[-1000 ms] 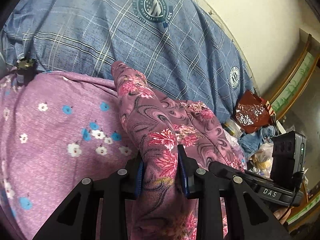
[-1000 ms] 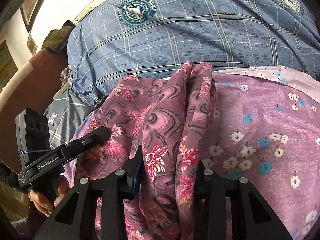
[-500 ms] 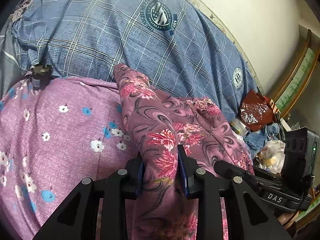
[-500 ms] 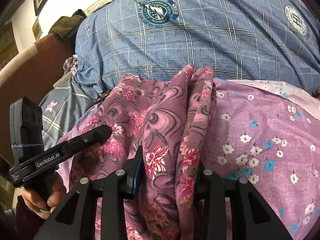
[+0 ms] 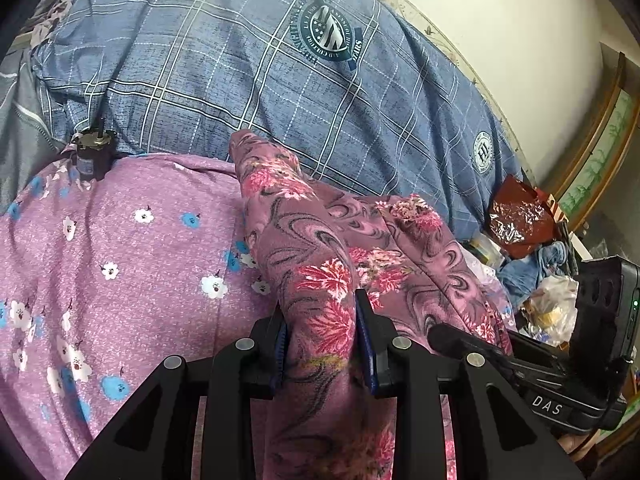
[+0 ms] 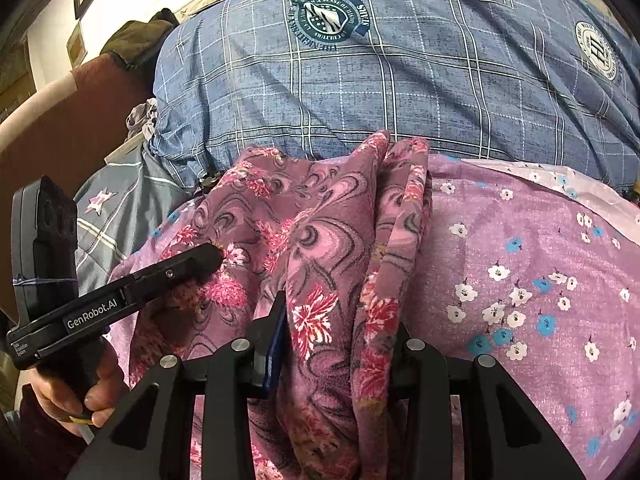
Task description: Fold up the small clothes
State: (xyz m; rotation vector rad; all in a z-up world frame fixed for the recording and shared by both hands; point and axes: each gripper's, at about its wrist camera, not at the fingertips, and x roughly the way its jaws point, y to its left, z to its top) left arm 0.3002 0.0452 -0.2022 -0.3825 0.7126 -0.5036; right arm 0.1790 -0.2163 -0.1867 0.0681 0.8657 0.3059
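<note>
- The left gripper [image 5: 323, 344] is clamped on a bunched fold of the mauve floral garment [image 5: 320, 248], cloth filling the gap between its blue pads [image 5: 362, 340].
- The right gripper [image 6: 340, 340] pinches another fold of the same garment [image 6: 320, 240]; its casing reads "DAS" in the left wrist view.
- The left gripper's body [image 6: 96, 308] is marked "GenRobot.AI", and a bare hand [image 6: 76, 396] wraps its handle, tip pointing into the cloth.
- The garment lies draped between both grippers over a purple sheet with white and blue flowers [image 5: 120, 260].
- Beyond lies a blue checked bedcover [image 5: 240, 60] with a round green crest [image 5: 328, 32]; only "STARS" is legible.
- A red foil bag [image 5: 516, 216] sits at the bed's far right edge.
</note>
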